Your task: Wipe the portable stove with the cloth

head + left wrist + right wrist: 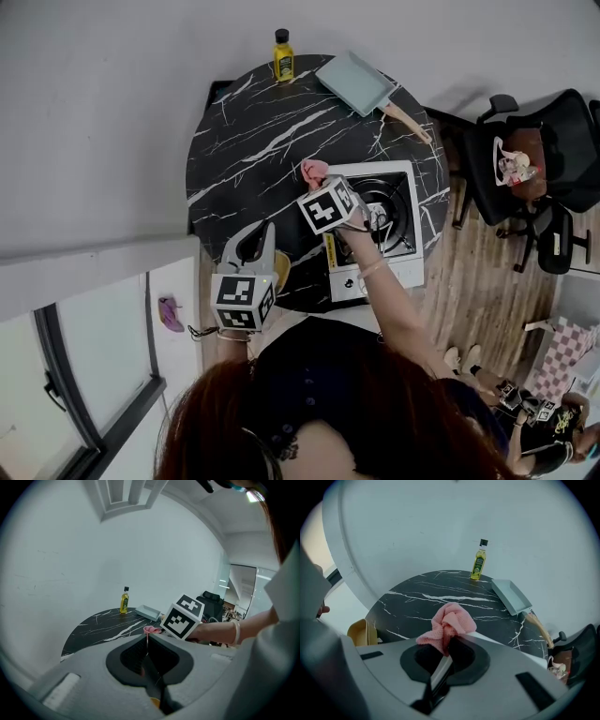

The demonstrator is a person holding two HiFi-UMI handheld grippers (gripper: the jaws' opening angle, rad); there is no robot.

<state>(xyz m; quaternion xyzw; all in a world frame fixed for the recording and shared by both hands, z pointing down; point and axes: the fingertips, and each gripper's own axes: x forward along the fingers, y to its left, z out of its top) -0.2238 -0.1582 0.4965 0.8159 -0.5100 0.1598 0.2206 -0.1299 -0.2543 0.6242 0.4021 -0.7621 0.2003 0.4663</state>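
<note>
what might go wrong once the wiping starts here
1. The right gripper pinches only a fold of the bunched cloth, so rubbing may pull it free.
2. The stove sits close to the edge of the table and the left gripper is not steadying it, so a hard push could slide it.

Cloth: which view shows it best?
Right gripper view: the pink cloth sits centre frame, bunched, pinched in the right claw. Head view shows only a small pink bit beside the marker cube; left gripper view catches a distant sliver.
</note>
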